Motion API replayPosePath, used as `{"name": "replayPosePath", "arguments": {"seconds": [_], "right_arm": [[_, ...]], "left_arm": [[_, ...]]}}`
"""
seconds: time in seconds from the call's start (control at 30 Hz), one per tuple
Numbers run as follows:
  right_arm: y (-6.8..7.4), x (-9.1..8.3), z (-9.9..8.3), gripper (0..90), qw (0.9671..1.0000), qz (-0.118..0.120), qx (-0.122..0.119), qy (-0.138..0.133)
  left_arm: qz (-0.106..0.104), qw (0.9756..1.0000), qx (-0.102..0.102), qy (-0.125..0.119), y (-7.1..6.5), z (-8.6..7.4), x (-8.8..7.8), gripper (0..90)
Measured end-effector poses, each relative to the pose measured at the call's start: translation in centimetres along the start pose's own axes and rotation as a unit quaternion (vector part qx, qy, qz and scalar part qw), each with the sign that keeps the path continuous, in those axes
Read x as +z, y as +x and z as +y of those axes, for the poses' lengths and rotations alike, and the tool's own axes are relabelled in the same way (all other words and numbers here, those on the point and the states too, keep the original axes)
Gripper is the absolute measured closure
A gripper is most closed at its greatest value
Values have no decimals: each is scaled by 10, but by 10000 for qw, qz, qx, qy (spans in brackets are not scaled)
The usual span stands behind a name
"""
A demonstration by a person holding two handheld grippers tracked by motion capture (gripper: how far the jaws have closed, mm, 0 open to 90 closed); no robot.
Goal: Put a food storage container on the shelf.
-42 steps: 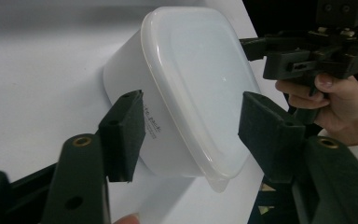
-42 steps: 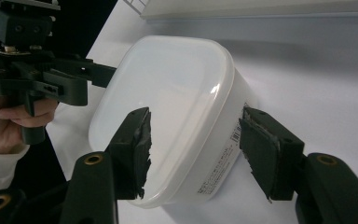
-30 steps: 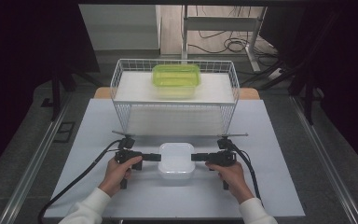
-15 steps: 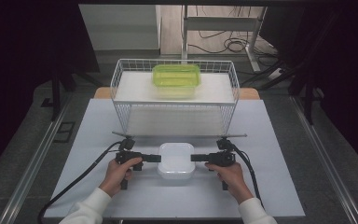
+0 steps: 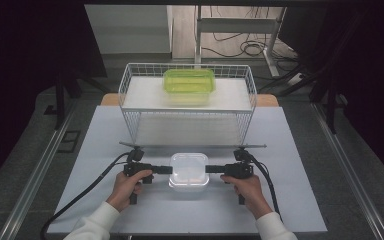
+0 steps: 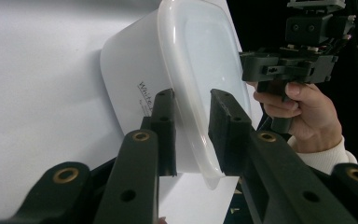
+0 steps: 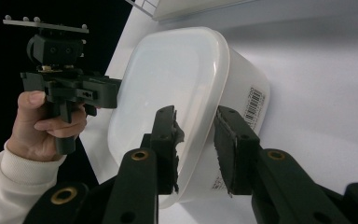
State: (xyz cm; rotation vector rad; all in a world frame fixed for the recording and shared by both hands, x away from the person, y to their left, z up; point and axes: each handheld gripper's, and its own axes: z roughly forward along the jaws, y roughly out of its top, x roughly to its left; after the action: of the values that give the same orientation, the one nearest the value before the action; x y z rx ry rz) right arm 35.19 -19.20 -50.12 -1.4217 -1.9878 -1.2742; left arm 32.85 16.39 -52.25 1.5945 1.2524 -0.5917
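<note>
**A:** Where do you stand with the white plastic container [image 5: 188, 171]?

**B:** It sits on the white table [image 5: 300, 200] in front of you, between your hands and just short of the wire basket [image 5: 187, 129]. Your left gripper [image 5: 168, 169] is at its left edge and your right gripper [image 5: 209, 169] at its right edge, both lying level and pointing inward.

**A:** What changed in the last second?

**B:** Your hands kept their place, as the earlier high views show, but both pairs of jaws have just been closing. In the left gripper view one jaw stands over the lid side and the other against the wall, with the container's rim [image 6: 200, 140] between them. The right gripper view shows the same on the far side, the rim [image 7: 191, 154] caught between the two jaws.

**A:** So are you pinching it yet?

**B:** Not quite, I'd say. On both sides the jaws are narrowed around the rim, but a sliver of gap shows between pad and plastic, so I read them as not yet pressing.

**A:** What does that mean for the work?

**B:** You look set up for a two-handed lift. Close a little more until both sides bite evenly, then raise the two hands together. The green container [image 5: 189, 82] already lies in the basket, so that may be where this one goes too.
</note>
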Motion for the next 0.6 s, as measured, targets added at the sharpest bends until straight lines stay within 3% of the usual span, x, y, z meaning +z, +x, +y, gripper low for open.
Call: {"name": "replayPosePath", "arguments": {"seconds": [0.37, 0.6], "right_arm": [[4, -3, 1, 725, 9998, -66, -160, -91], [9, -7, 2, 766, 9995, -52, -269, -144]], "left_arm": [[29, 9999, 97, -61, -6, 0, -3, 763], [157, 9996, 206, -77, -9, 0, -5, 783]]}}
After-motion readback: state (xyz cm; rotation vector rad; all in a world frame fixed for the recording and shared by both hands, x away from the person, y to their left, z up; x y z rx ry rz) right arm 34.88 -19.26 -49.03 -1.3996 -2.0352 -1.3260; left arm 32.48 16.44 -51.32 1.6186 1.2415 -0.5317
